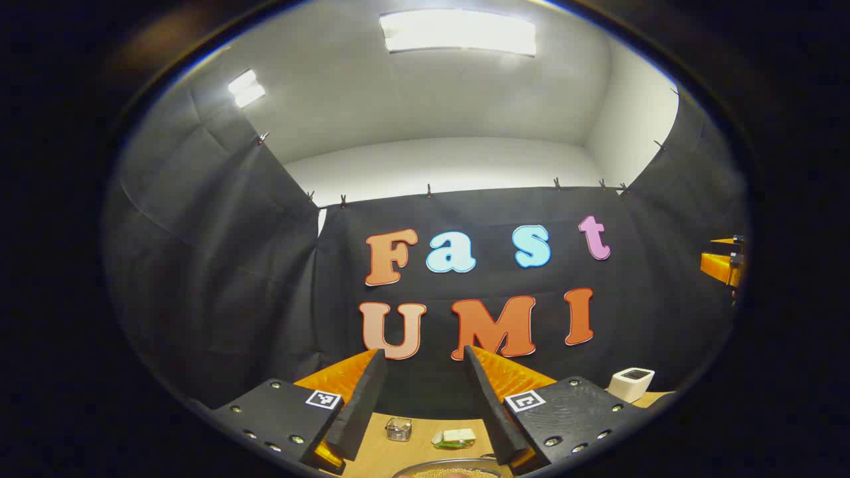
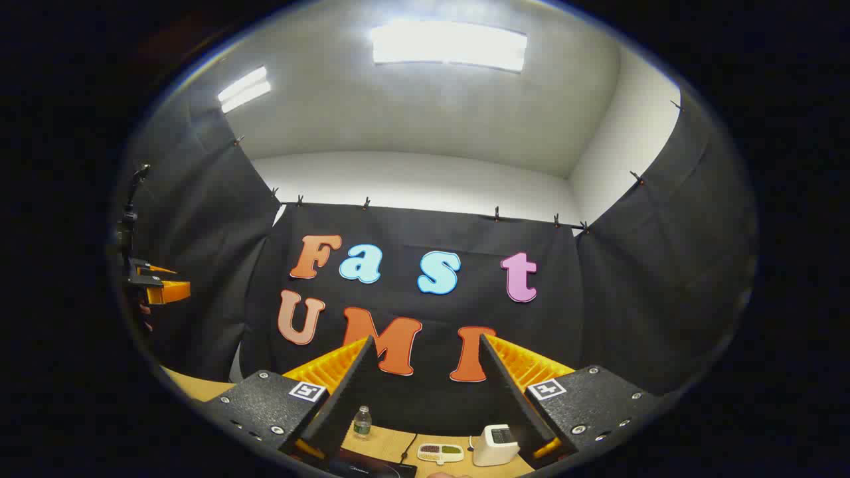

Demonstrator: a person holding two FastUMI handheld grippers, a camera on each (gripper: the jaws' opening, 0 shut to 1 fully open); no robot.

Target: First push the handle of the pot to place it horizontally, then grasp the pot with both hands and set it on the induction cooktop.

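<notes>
At the bottom edge of the left gripper view the metal rim of the pot [image 1: 451, 467] peeks in just below my left gripper [image 1: 424, 354], which is open with nothing between its fingers; the pot's handle is hidden. In the right gripper view my right gripper [image 2: 426, 340] is open too and holds nothing. Low between its fingers lies a dark flat slab, the induction cooktop [image 2: 372, 470], with a cable running from it. Both grippers point upward at the booth's wall. Each shows far off in the other's view: the right gripper [image 1: 724, 265] and the left gripper [image 2: 159, 289].
On the wooden table [image 1: 372, 451] sit a small metal holder [image 1: 398, 429], a green and white item [image 1: 455, 437] and a white box-shaped device [image 1: 631, 383]. The right gripper view has a small water bottle [image 2: 362, 421], a flat dish [image 2: 439, 453] and the white device [image 2: 495, 445].
</notes>
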